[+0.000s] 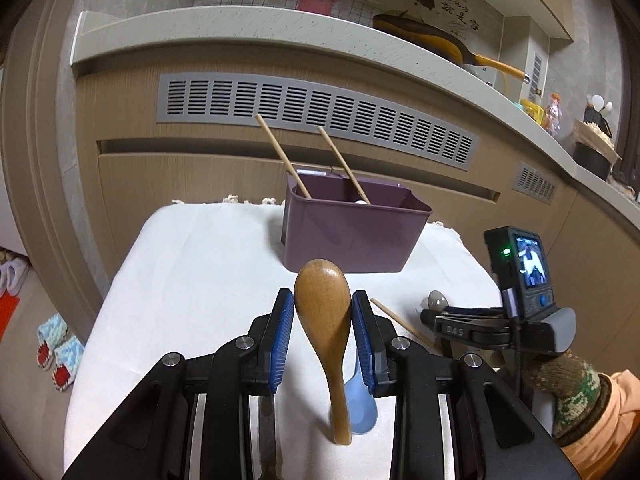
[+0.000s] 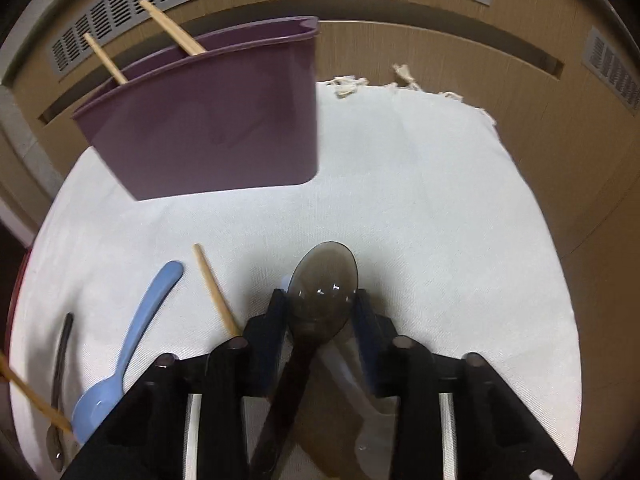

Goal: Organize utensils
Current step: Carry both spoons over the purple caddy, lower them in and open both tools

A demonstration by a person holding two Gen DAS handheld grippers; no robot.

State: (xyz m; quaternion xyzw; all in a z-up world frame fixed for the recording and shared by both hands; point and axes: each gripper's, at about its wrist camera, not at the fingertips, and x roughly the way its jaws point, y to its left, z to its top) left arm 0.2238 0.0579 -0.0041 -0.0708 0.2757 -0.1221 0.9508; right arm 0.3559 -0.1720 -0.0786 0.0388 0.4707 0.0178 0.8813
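My left gripper is shut on a brown wooden spoon, bowl up, held above the white cloth in front of the purple bin. Two wooden chopsticks lean in the bin. My right gripper is shut on a dark translucent spoon low over the cloth; it shows at the right of the left wrist view. A light blue spoon, a chopstick and a dark metal spoon lie on the cloth. The bin stands at the far left.
The white cloth covers a small table in front of a wooden kitchen cabinet with grey vent grilles. A yellow pan sits on the counter above. Slippers lie on the floor at left. A further chopstick crosses the cloth's left edge.
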